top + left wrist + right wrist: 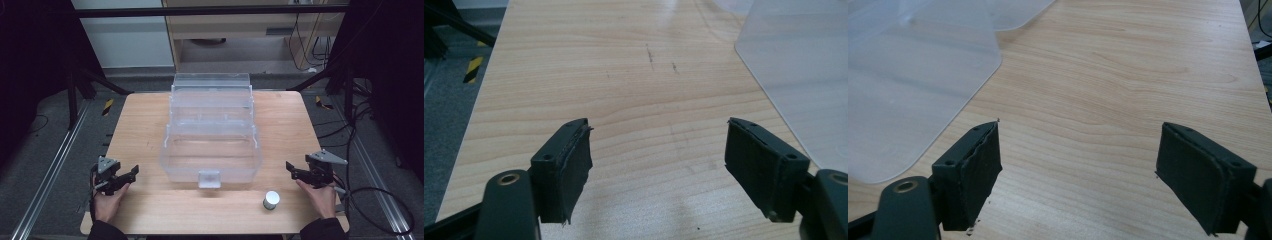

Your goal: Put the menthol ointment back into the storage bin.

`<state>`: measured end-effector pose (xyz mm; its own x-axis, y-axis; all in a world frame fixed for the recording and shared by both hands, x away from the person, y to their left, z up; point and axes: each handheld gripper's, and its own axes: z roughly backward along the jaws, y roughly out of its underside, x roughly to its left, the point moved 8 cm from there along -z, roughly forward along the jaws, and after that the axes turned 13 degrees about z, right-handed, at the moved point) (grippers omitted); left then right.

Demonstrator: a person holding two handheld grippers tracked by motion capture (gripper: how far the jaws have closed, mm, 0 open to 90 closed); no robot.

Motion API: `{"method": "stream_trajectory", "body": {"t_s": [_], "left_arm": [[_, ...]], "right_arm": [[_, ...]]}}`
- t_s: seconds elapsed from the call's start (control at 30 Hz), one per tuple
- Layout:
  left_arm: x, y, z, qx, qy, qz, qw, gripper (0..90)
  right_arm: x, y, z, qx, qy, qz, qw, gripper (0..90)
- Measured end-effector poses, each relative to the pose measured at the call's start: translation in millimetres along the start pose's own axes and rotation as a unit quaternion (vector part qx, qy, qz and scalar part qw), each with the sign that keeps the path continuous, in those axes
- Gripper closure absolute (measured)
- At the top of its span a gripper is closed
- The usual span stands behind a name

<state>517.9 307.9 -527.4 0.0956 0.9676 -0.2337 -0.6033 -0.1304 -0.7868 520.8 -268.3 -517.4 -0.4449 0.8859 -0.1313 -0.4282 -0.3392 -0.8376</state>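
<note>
**High view: both hand-held grippers released, clear box centred on worktop**

High view, wooden worktop: pale, straight-grained, rectangular with rounded corners, a few faint scuffs on the left half.

Centre: clear plastic box, tiered, rounded corners, its lid panels stepped up toward the far edge. A frosted latch sits on the near wall.

Small white cylinder, flat top, stands upright on the worktop, near the box's near-right corner but apart from it.

Left hand-held gripper: released, jaws spread, nothing between them. Held by the left hand at the near-left corner. Left gripper view: black matte pads with ragged edges, bare wood between them, box wall at right.

Right hand-held gripper: released likewise, jaws wide apart over bare wood, held by the right hand at the near-right edge. Grey three-cornered plate on top of each.

Room: grey carpet floor, black frame legs, metal rails either side, yellow-black tape marks, trailing cables at right.
</note>
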Motion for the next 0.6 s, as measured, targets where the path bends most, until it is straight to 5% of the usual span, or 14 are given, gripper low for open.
{"method": "stream_trajectory", "body": {"t_s": [0.1,0.37,0.57,0.6], "left_arm": [[-2.7,1.0,-1.3,0.006,0.000,-0.008,1.0000,26.6],[-3.7,3.0,-1.8,0.014,0.002,-0.017,0.9998,27.7],[-4.8,4.7,-2.3,0.022,-0.001,-0.020,0.9996,28.0],[-4.9,4.7,-2.8,0.022,-0.001,-0.022,0.9995,28.1]], "right_arm": [[3.2,-2.1,2.0,0.007,0.000,0.028,0.9996,19.8],[10.5,-14.5,8.6,0.001,-0.022,0.050,0.9985,26.1],[19.5,-35.5,19.9,0.006,-0.052,0.096,0.9940,28.2],[23.6,-41.5,22.1,0.021,-0.062,0.128,0.9896,27.2]]}}
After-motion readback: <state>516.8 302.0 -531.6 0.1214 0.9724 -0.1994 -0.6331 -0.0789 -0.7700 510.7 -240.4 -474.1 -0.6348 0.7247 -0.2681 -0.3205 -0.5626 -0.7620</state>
